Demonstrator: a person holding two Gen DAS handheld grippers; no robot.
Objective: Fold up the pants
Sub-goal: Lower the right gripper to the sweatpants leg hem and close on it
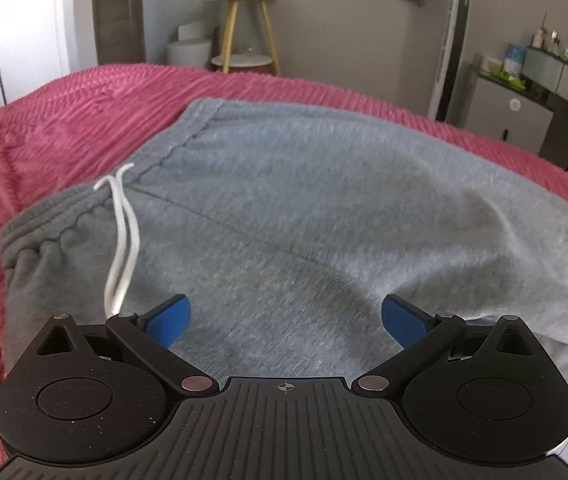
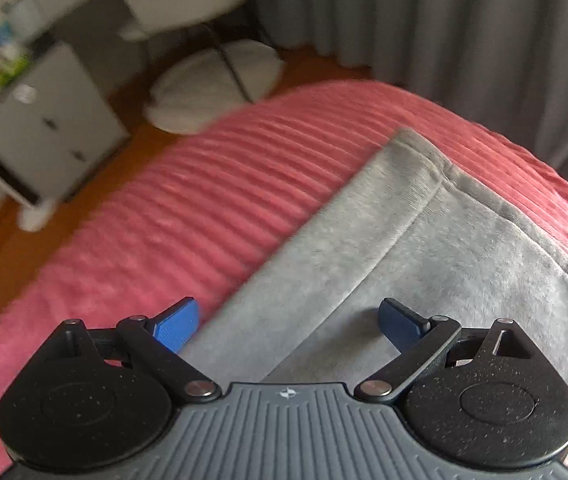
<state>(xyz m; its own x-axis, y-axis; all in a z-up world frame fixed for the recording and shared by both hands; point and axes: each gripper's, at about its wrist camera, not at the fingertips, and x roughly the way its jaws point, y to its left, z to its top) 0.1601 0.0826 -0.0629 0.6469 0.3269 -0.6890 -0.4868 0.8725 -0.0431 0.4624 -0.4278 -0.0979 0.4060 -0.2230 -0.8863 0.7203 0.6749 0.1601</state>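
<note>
grey sweatpants (image 1: 304, 200) lie spread flat on a ribbed pink blanket (image 1: 63, 120) covering a bed. their elastic waistband and white drawstring (image 1: 123, 232) show on the left of the left wrist view. the left gripper (image 1: 284, 322) hovers over the seat of the pants, blue fingers wide apart, holding nothing. the right gripper (image 2: 288, 326) hangs over a leg edge near the cuffs (image 2: 416, 168), also spread wide and empty.

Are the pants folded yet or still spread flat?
Cannot tell fully. The pants lie flat on the pink bedspread, waistband and drawstring exposed; right wrist view shows stacked layers, maybe one leg over the other.
</note>
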